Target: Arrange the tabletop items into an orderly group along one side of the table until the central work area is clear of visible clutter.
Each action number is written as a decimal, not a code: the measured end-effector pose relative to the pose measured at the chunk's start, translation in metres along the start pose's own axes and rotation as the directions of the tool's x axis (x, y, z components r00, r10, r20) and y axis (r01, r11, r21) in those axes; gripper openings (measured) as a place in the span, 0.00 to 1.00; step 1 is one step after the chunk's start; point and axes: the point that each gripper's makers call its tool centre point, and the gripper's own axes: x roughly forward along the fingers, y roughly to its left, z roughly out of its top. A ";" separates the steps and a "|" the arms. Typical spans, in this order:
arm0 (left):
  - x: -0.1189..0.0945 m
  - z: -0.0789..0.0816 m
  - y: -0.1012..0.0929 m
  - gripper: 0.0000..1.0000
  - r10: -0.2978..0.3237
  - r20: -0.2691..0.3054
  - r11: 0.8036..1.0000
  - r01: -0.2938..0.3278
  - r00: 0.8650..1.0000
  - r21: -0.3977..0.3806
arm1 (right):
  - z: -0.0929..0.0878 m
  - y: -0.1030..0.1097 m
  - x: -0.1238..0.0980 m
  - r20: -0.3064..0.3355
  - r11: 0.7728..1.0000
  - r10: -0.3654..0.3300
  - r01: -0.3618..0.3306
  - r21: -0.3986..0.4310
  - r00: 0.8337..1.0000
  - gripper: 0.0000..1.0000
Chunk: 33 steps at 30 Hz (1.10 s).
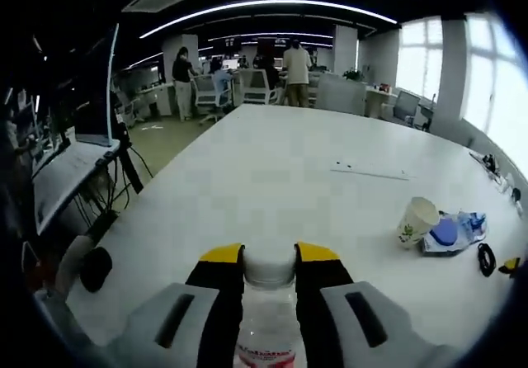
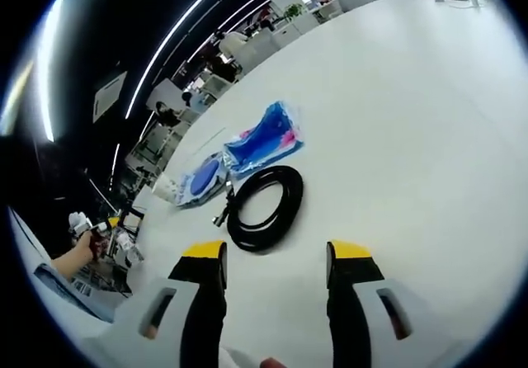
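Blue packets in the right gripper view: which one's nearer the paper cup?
The smaller blue packet, lying right beside the paper cup. The larger blue-and-pink packet sits on its far side from the cup, beside the coiled black cable.

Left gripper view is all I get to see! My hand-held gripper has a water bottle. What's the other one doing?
Observer: The right hand-held gripper is open and holds nothing, above the white table.
Operator: What's in front of it?
Observer: A coiled black cable, just beyond its tips.
Operator: Anything past that?
Observer: A blue packet, lying flat on the table beyond the coil.
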 end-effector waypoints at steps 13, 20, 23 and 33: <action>0.001 0.038 -0.033 0.21 -0.038 0.098 0.999 0.041 0.994 -0.026 | 0.011 -0.008 0.000 0.020 0.987 -0.012 0.015 -0.163 1.000 0.53; 0.016 0.068 -0.075 0.21 -0.127 0.140 0.992 0.129 0.982 -0.006 | 0.013 -0.009 -0.006 0.049 0.988 -0.020 0.027 -0.150 0.999 0.52; 0.021 0.081 -0.095 0.21 -0.165 0.148 0.986 0.167 0.975 0.000 | 0.011 -0.012 -0.009 0.052 0.989 -0.028 0.035 -0.144 0.998 0.53; 0.045 0.105 -0.151 0.21 -0.271 0.107 0.960 0.260 0.957 0.107 | 0.009 -0.017 -0.013 0.066 0.992 -0.047 0.054 -0.118 0.997 0.52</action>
